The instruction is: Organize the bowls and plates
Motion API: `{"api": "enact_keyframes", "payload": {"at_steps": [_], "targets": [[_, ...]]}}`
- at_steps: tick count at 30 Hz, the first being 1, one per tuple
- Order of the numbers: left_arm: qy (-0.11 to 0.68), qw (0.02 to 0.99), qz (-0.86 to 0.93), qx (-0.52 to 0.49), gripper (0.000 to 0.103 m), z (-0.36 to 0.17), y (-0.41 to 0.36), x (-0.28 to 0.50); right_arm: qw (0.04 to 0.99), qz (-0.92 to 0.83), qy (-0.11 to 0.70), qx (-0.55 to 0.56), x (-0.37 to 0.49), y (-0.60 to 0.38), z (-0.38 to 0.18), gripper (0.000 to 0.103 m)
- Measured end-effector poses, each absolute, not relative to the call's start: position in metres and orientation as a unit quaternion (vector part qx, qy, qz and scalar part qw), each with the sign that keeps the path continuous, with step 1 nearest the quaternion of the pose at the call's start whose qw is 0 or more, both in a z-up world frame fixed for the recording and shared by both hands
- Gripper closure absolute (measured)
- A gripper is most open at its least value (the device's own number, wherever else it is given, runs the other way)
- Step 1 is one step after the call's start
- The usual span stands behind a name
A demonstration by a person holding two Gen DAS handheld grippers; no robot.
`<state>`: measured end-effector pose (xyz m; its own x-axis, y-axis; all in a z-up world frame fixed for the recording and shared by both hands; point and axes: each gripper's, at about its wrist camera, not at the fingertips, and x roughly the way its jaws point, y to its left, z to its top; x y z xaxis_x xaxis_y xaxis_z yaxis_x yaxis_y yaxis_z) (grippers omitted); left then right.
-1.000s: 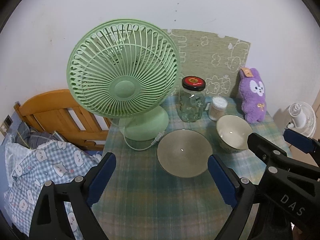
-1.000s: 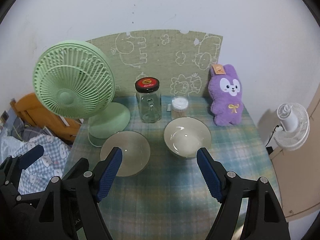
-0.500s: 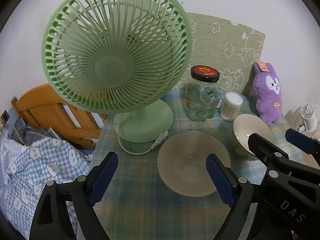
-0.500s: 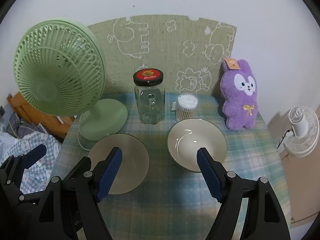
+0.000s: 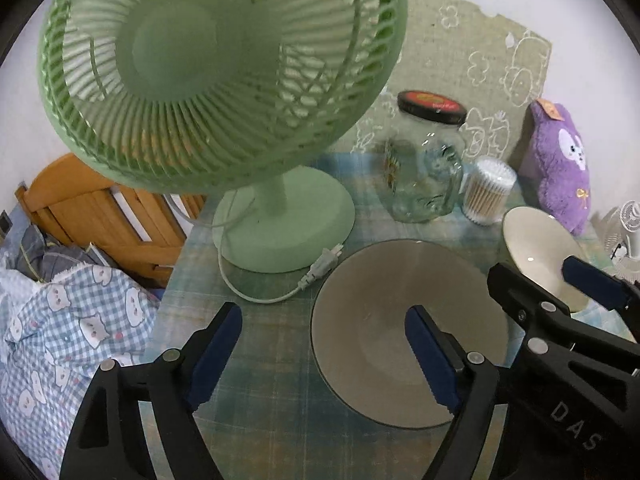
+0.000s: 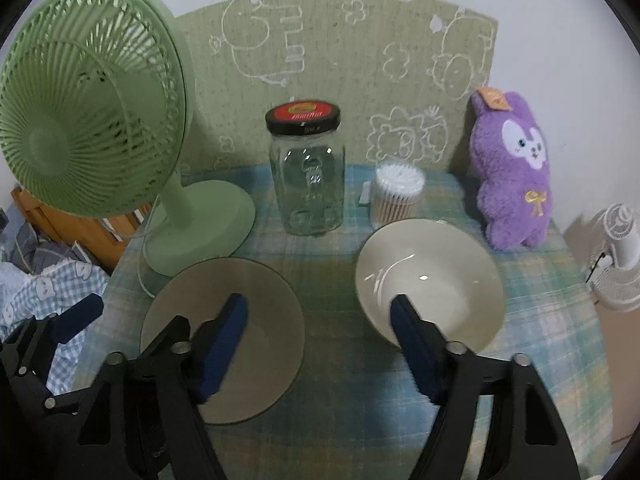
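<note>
We have both claws open, jaws just narrowing, gripping nothing: left claw [image 5: 324,344] straddles grey plate's [image 5: 384,280] left rim, right claw [image 6: 320,336] straddles white bowl's [image 6: 448,272] left rim, on tabletop [image 6: 340,400].

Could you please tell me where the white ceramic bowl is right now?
In the right wrist view, the white ceramic bowl sits right of centre on the checked tablecloth, just before the cotton swab jar.
</note>
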<state>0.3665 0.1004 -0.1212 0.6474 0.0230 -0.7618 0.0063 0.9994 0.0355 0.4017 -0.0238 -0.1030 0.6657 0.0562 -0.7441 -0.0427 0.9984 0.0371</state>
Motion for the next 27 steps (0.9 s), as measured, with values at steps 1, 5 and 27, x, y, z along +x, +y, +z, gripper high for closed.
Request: {"api": "enact_keyframes", "payload": {"at_steps": [1, 5, 27], "targets": [[0.419, 0.908, 0.009, 0.021, 0.019, -0.124, 0.1, 0.367, 0.911, 0.025, 0.411, 0.007, 0.404, -0.022, -0.106, 0.035], [0.417, 0.908, 0.006, 0.03, 0.029, -0.131, 0.097, 0.37, 0.909, 0.017, 0.416, 0.002, 0.409, -0.02, -0.117, 0.04], [0.445, 0.896, 0.004, 0.0, 0.073, -0.15, 0.112, 0.389, 0.898, 0.022, 0.439, -0.015, 0.422, -0.009, -0.142, 0.078]]}}
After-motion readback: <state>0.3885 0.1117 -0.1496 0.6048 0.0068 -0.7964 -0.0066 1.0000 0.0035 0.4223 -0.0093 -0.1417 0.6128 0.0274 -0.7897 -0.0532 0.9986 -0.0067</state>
